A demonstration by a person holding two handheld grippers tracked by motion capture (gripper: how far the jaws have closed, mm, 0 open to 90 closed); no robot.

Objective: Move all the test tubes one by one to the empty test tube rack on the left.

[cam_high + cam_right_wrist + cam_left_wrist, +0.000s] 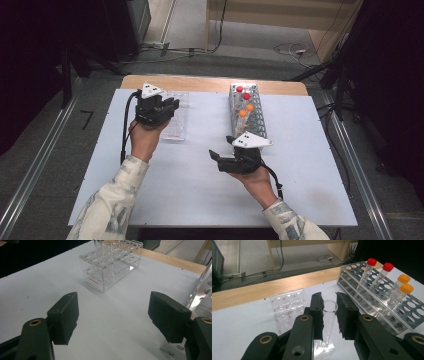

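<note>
A clear uncapped tube (329,320) stands upright in a small clear acrylic rack (287,305), and my left gripper (329,300) is shut on it, one pad on each side below its rim. From above, the left gripper (172,105) sits over that rack (176,127) at the table's far left. My right gripper (222,147) hovers open near the table's middle, beside a perforated tube rack (257,125). Its jaws (116,312) stand wide apart with nothing between them, pointing toward the clear rack (110,267).
The perforated rack (372,307) holds two red-capped tubes (371,262) and two orange-capped tubes (404,278) at its far end; most of its holes are unfilled. A white mat (200,185) covers the table, with a wooden strip (210,84) along the far edge.
</note>
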